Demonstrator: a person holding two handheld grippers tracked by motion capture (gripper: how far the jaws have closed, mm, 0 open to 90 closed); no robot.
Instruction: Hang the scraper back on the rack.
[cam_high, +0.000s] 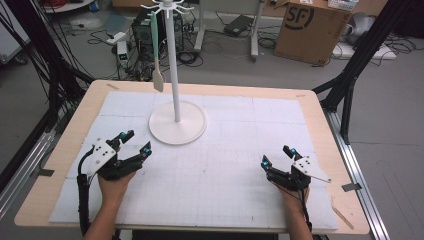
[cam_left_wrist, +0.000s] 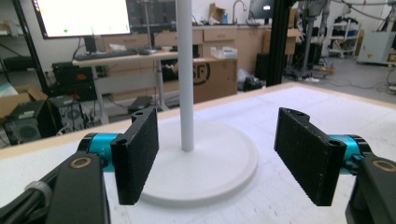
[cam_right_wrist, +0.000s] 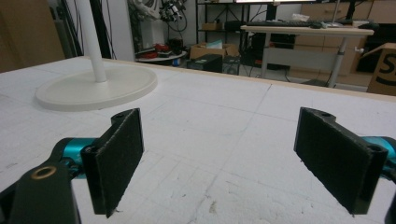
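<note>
The spatula (cam_high: 157, 55) hangs from the white stand (cam_high: 177, 122) at 12 o'clock, looking light and stiff; grip its flat handle. Both the left gripper (cam_high: 134, 142) and right gripper (cam_high: 276, 155) rest with jaws apart, empty.

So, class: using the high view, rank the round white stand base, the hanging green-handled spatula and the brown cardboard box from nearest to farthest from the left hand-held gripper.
1. Round white stand base: on the mat, just ahead and right of the left hand-held gripper.
2. Green-handled spatula: hanging from the stand's top, beyond the base.
3. Brown cardboard box: on the floor, far right, past the table.
</note>
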